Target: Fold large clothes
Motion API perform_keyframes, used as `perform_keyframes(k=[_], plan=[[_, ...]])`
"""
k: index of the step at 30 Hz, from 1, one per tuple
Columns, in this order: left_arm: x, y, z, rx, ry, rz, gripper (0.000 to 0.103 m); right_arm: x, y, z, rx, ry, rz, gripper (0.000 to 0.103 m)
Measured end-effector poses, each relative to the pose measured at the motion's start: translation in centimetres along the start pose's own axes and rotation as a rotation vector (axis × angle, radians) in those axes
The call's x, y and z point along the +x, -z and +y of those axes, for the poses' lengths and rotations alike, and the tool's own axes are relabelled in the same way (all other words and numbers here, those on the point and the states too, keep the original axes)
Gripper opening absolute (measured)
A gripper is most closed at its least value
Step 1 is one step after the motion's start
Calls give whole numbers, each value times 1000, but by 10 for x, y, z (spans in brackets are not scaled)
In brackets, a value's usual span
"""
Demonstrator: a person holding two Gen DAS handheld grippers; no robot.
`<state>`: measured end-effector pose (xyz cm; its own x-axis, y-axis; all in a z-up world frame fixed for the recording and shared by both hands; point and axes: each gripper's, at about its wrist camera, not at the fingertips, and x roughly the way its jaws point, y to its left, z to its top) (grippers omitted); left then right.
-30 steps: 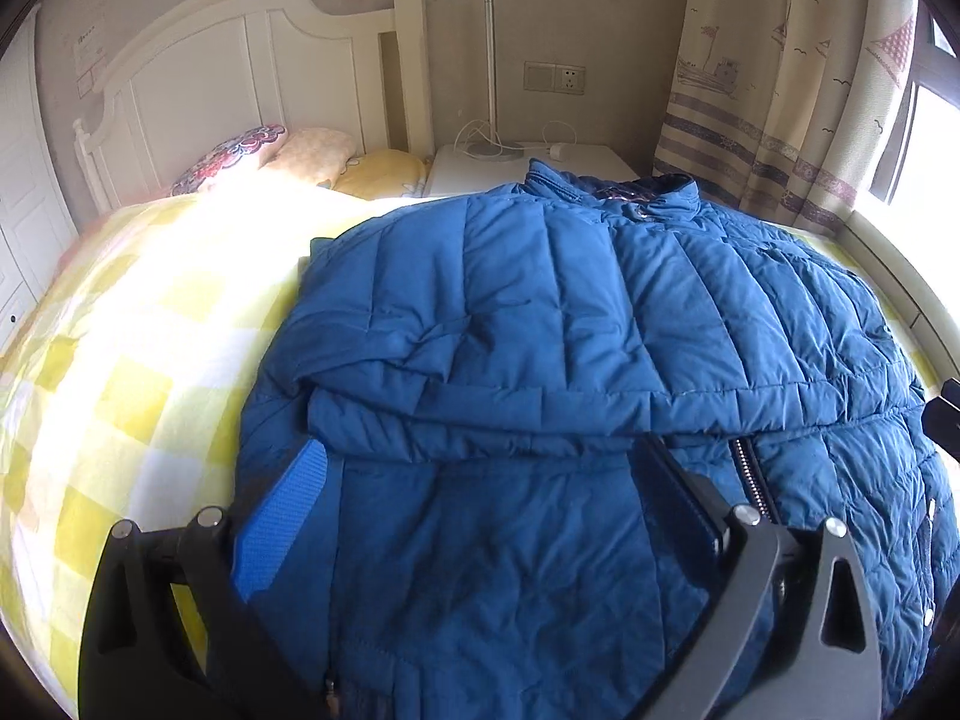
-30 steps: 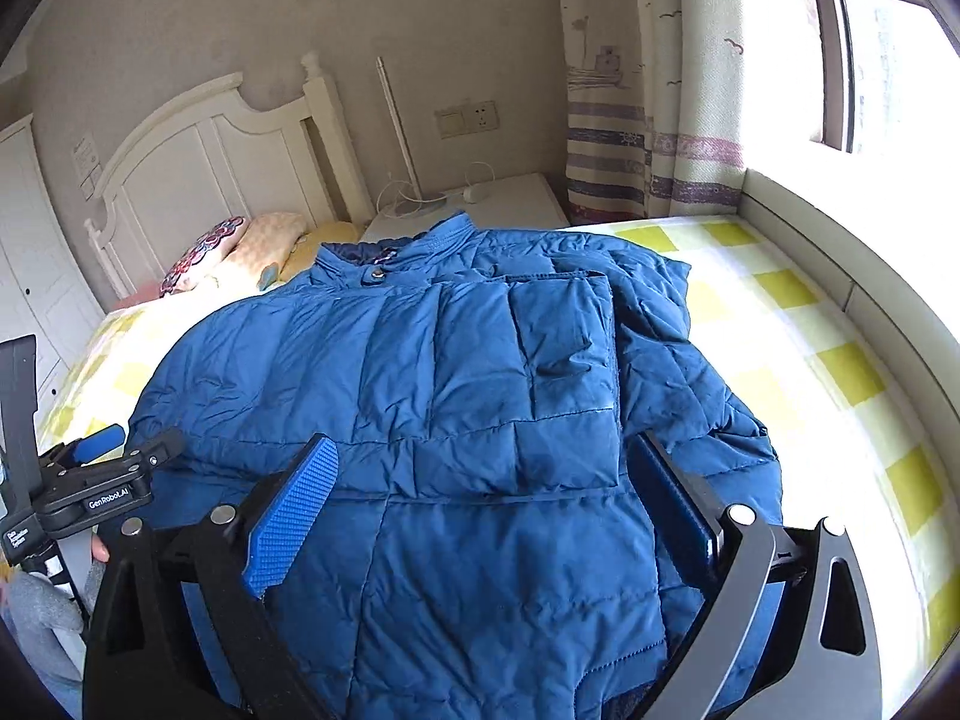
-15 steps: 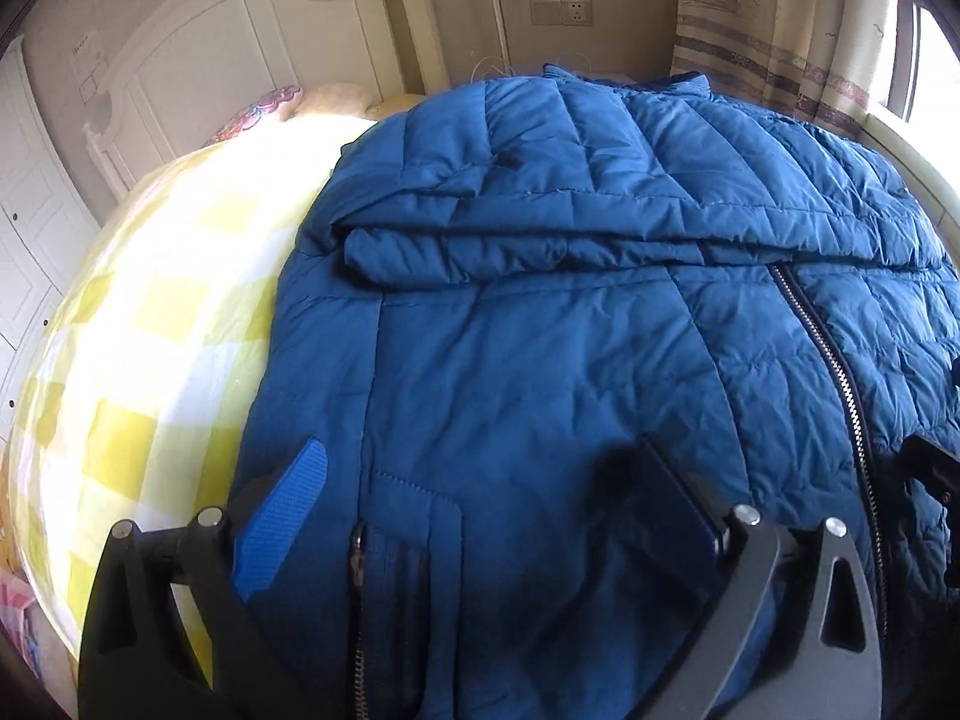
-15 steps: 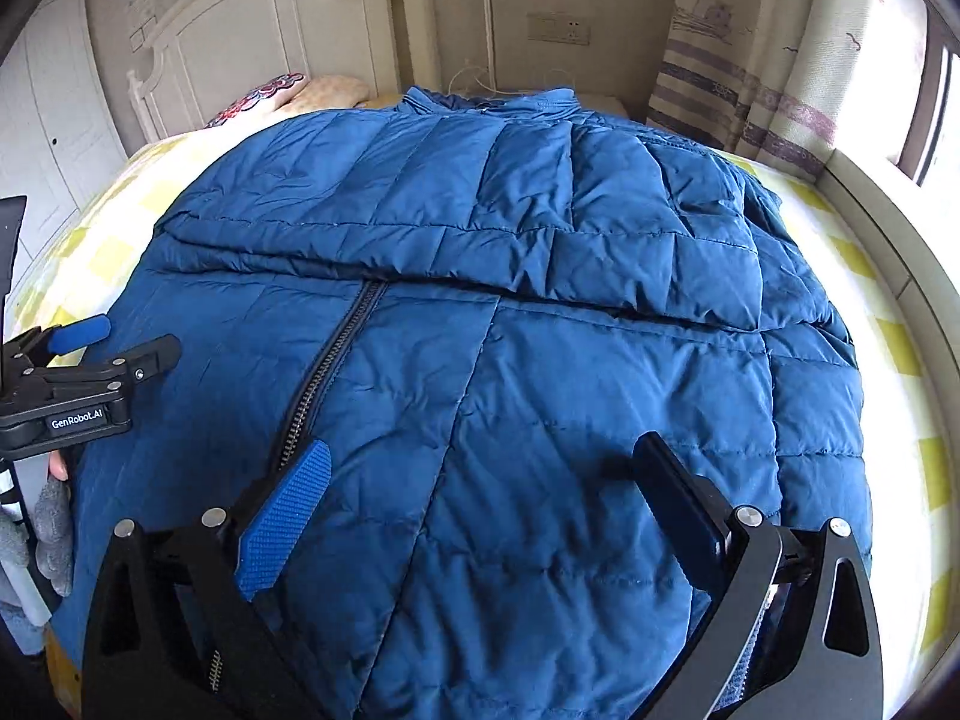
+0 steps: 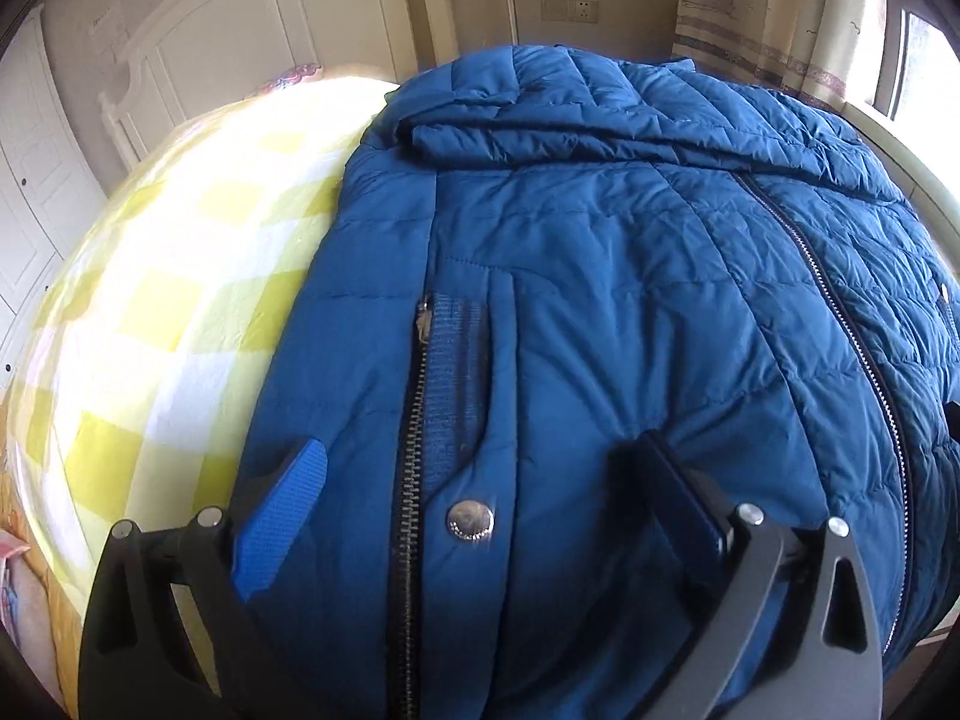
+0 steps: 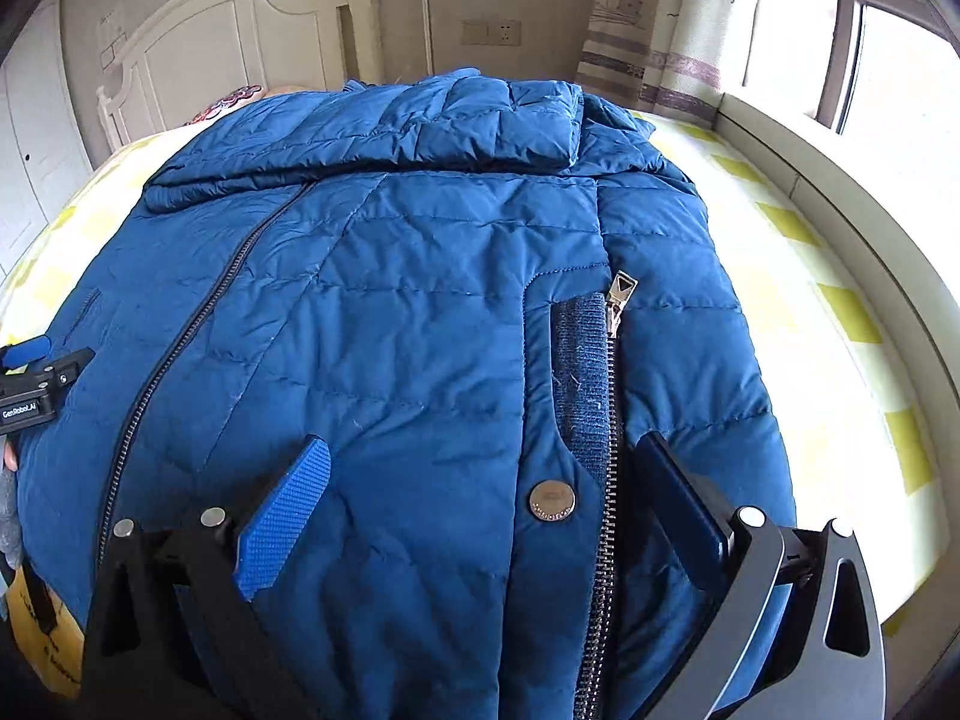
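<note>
A large blue quilted down jacket (image 5: 600, 252) lies front up on the bed, zipped, with both sleeves folded across its chest; it also fills the right wrist view (image 6: 420, 300). My left gripper (image 5: 474, 468) is open and empty, low over the jacket's near left hem by a pocket zip and a snap button (image 5: 471, 521). My right gripper (image 6: 486, 468) is open and empty, low over the near right hem by the other pocket zip and snap button (image 6: 552, 500). The left gripper also shows at the left edge of the right wrist view (image 6: 36, 372).
The bed has a yellow and white checked cover (image 5: 156, 300) and a white headboard (image 5: 240, 42) with pillows at the far end. A curtain (image 6: 648, 30) and a bright window (image 6: 900, 60) are on the right. A wall socket (image 5: 570, 7) is behind the bed.
Both grippers have pulled back toward the jacket's near hem and dropped lower. The pocket zips and snap buttons have come into view. The jacket has not moved.
</note>
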<state>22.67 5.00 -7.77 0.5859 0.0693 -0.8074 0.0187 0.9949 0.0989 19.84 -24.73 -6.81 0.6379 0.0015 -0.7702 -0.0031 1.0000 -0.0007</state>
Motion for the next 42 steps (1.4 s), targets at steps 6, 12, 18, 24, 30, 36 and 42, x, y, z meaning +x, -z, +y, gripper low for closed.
perform_keyframes(k=[6,12,18,24,30,36,42], plan=[[-36,35,-16,37,132,-74,101,-42,21,40,-92,-81,-109,98],[-41,66,-22,93,104,-152,101,-24,45,54,-159,-149,-90,98],[-51,88,57,-33,97,-175,101,-64,78,-8,-86,-55,-163,97],[-61,121,98,-70,293,-213,101,-64,152,-100,185,-302,-185,97],[-66,128,100,-108,415,-219,100,-37,171,-124,319,-515,-259,82],[-55,144,130,-237,586,-151,100,-30,174,-130,328,-669,-296,62],[-20,155,139,-365,677,-98,100,-38,194,-145,419,-899,-366,52]])
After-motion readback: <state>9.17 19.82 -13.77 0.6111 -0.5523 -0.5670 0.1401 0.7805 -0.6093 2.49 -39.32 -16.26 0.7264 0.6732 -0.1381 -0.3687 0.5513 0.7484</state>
